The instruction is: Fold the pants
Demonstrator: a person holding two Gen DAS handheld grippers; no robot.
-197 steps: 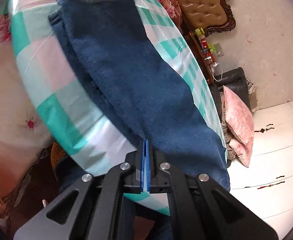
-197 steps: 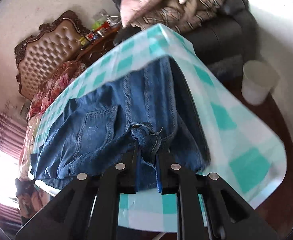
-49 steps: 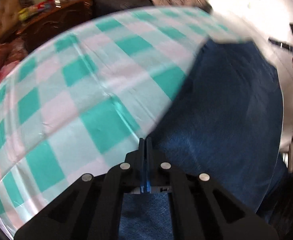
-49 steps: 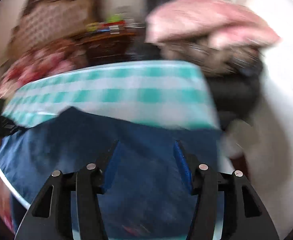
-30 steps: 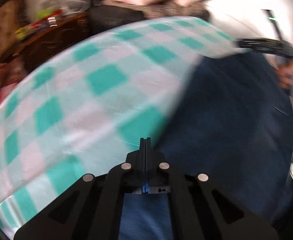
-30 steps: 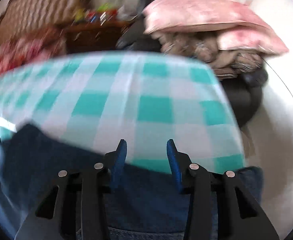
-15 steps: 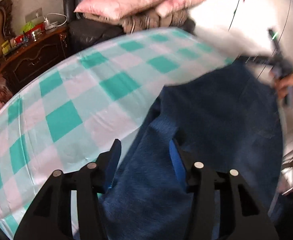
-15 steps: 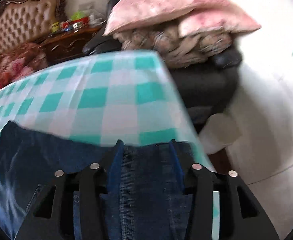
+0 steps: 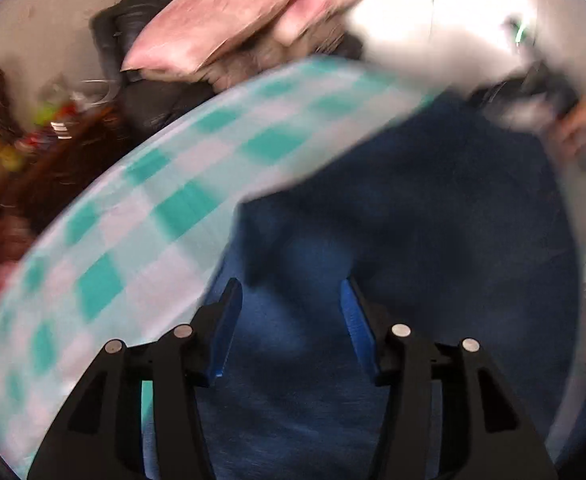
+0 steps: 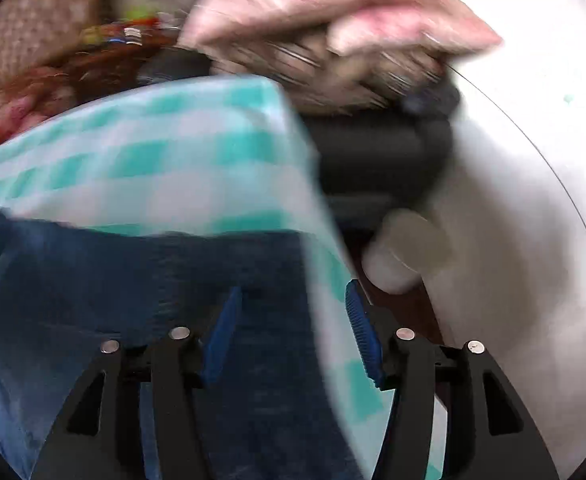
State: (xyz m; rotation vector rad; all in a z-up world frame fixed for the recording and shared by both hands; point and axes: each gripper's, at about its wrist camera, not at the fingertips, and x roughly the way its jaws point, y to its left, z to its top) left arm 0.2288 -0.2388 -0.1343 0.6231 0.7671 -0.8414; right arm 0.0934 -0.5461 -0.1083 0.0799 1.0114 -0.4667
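nearest, the left gripper (image 9: 291, 312) and right gripper (image 10: 293, 316) both hang with fingers spread, gripping nothing. just beyond, the pants (image 9: 413, 240) lie folded on the checked surface (image 9: 141, 232). best to regrip both corners evenly before the next fold. farther off, pink pillows (image 10: 333, 8).

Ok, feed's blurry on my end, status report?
Left hand-held gripper open, right hand-held gripper open, both empty. Jeans lying on the checked tablecloth. Nothing in the way.

Black gripper (image 9: 291, 296) frames, silver screws, blue ribbed jaws
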